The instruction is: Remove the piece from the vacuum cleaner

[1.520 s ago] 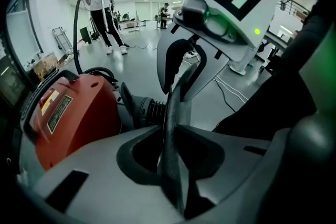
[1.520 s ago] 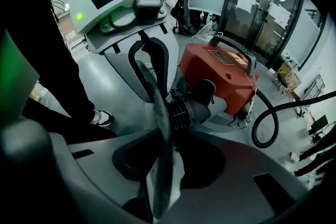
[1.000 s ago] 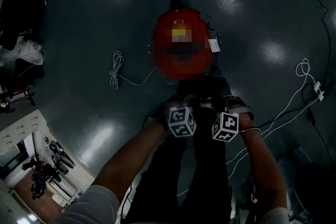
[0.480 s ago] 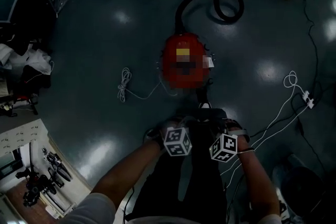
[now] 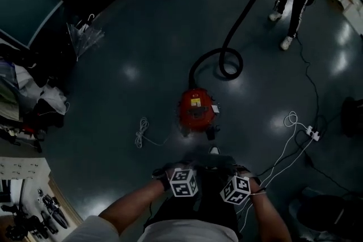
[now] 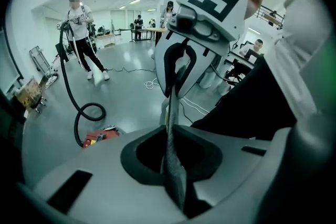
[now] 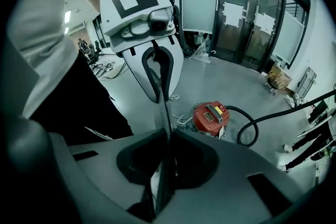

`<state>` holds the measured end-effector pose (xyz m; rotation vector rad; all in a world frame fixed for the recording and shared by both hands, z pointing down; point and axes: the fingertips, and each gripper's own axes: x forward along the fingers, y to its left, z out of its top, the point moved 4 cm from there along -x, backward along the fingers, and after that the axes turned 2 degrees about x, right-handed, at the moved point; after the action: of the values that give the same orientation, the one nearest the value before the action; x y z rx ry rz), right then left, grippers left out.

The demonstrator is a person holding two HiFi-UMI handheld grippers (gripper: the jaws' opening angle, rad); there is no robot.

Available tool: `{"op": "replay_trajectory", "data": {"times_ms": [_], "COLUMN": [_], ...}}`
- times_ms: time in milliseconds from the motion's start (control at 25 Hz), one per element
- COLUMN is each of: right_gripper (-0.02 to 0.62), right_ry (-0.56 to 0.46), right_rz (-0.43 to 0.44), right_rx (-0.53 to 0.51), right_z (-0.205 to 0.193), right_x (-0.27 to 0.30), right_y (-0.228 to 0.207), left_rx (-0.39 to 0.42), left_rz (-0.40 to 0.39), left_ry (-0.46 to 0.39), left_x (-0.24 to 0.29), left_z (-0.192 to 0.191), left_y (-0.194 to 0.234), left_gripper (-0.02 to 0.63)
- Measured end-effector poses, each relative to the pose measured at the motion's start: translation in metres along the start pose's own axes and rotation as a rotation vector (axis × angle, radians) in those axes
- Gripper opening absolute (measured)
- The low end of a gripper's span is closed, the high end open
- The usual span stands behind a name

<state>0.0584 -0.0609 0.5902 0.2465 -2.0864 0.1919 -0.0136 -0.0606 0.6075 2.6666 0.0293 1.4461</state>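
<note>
The red vacuum cleaner sits on the open floor just ahead of the person's feet, with its black hose looping off its far side. It is well apart from both tools. The left hand-held gripper and right hand-held gripper each have their jaws pressed together on nothing and are held close in front of the body. As I judge it, the main risk is the hose. Another person holds its far end, so a tug from either side could drag or tip the canister while a piece is being pulled off. White cables trail across the floor on the right and could snag a foot. Only the head view shows those cables and the hose's full run. Only the right gripper view shows the canister's top handle and yellow label clearly.
</note>
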Motion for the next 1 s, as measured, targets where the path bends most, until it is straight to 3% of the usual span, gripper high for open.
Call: {"op": "replay_trajectory", "data": {"times_ms": [400,1000], "right_gripper": [0.048,0.043], "right_ry": [-0.018,-0.033], "right_rz": [0.003,0.041], "right_rx": [0.023,0.055], "right_z": [0.030,0.050], "right_x": [-0.085,-0.107], "right_y": [0.081,0.138], "left_rx": [0.004,0.073], "left_rz": [-0.030,-0.087], "left_ry": [-0.029,-0.055], "left_x": [-0.070,-0.104], "left_z": [0.037,0.032], "left_y": [-0.083,-0.134], "left_gripper": [0.035,0.035]}}
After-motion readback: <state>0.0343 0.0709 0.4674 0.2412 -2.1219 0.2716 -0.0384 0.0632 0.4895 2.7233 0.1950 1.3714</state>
